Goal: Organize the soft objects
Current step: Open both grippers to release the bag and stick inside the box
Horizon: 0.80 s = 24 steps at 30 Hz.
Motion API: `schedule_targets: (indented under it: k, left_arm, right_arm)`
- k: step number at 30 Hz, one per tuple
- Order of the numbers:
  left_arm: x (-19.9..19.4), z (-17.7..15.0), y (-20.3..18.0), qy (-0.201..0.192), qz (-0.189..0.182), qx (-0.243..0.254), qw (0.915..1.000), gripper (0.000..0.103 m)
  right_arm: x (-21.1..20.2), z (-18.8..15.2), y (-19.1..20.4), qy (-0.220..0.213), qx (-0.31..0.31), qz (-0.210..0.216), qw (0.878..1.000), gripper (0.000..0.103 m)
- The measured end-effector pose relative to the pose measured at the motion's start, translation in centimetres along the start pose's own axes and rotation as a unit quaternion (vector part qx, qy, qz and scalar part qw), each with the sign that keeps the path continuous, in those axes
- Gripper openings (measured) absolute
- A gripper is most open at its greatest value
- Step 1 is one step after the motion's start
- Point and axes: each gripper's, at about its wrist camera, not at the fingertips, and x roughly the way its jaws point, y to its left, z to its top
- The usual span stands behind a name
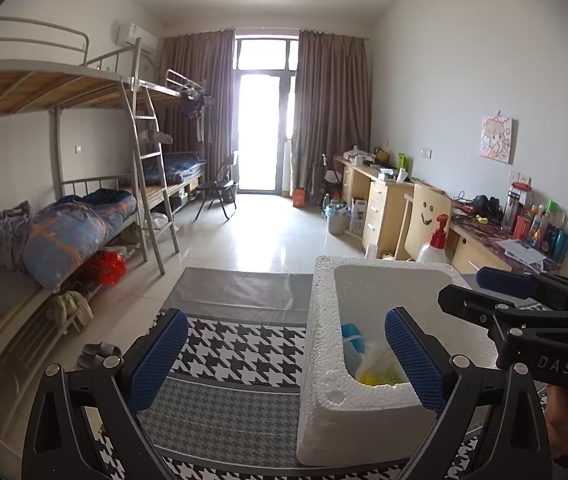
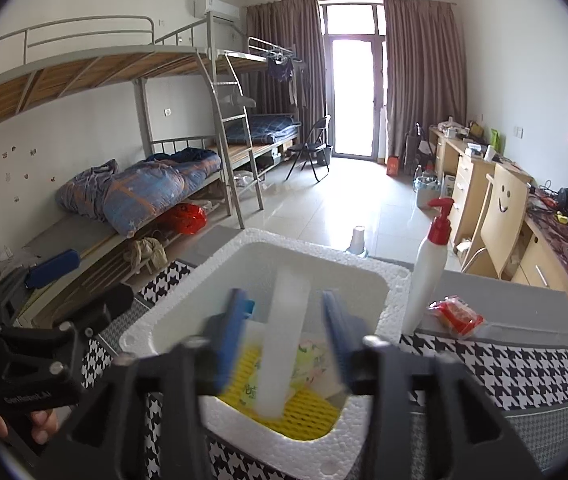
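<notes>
The right gripper [image 2: 281, 344] hangs over a white foam box [image 2: 394, 280], its 2 blue pads parted and blurred. A pale foam strip [image 2: 284, 332] stands between them, tilted; no pad presses on it. The strip's lower end sits inside the box on a yellow mesh sleeve [image 2: 308, 412], beside a crumpled floral packet [image 2: 312, 356].

The left gripper [image 1: 284, 360] is held wide with nothing between its pads, one pad in front of the box's near left corner, the other over the houndstooth cloth [image 1: 239, 344] that covers the desk [image 2: 524, 312]. From this side the box shows a blue-and-white soft item [image 1: 351, 338] and yellow wrapping against its inner wall. A hand [image 2: 39, 420] grips the left tool's handle at the lower left of the right wrist view.

Just right of the box stands a white pump bottle [image 2: 428, 268] with a red top, upright, and near its base lies a red snack packet [image 2: 458, 316] on the grey part of the desk.

Beyond are metal bunk beds [image 2: 187, 136] with a bundled blue quilt [image 2: 143, 188] along the left wall, wooden furniture and a smiley-faced chair [image 2: 504, 208] on the right, and brown curtains [image 2: 420, 68] framing a bright glass door.
</notes>
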Motion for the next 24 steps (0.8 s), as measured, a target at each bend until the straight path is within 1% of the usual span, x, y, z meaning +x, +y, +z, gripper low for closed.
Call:
schedule_targets:
  k: [1,2,6,12,14,18,20,24]
  left_arm:
    - [0.0,0.0,0.0,0.000,-0.001,-0.001,1.0000,0.099]
    - [-0.1,0.0,0.0,0.000,-0.002,-0.002,1.0000,0.099]
    - [-0.4,-0.2,-0.1,0.000,-0.005,-0.001,1.0000,0.099]
    - [-1.1,0.0,-0.3,-0.001,-0.009,-0.003,1.0000,0.099]
    - [-1.5,0.0,-0.5,-0.004,-0.010,-0.005,0.9999,0.099]
    - [-2.0,0.1,-0.8,-0.006,-0.013,-0.002,0.9999,0.099]
    - [-2.4,0.1,-1.0,-0.008,-0.014,-0.002,0.9999,0.099]
    - [-3.0,0.1,-1.2,-0.013,-0.014,0.001,0.9998,0.099]
  right_arm:
    - [0.0,-0.1,-0.1,-0.002,0.000,-0.001,1.000,0.070]
    - [0.0,-0.1,-0.1,-0.003,0.000,-0.002,1.000,0.071]
    - [-0.1,-0.2,-0.2,0.000,0.001,0.000,1.000,0.071]
    - [-1.4,-0.4,-0.3,-0.012,0.002,0.002,1.000,0.072]
    - [-1.8,-0.4,-0.3,-0.018,0.003,-0.002,1.000,0.079]
    - [-2.8,-1.0,-0.3,-0.033,0.000,-0.014,0.999,0.085]
    - [-3.2,-1.1,-0.4,-0.042,0.003,-0.021,0.999,0.093]
    - [-4.5,-1.4,-0.6,-0.064,0.000,-0.033,0.997,0.097]
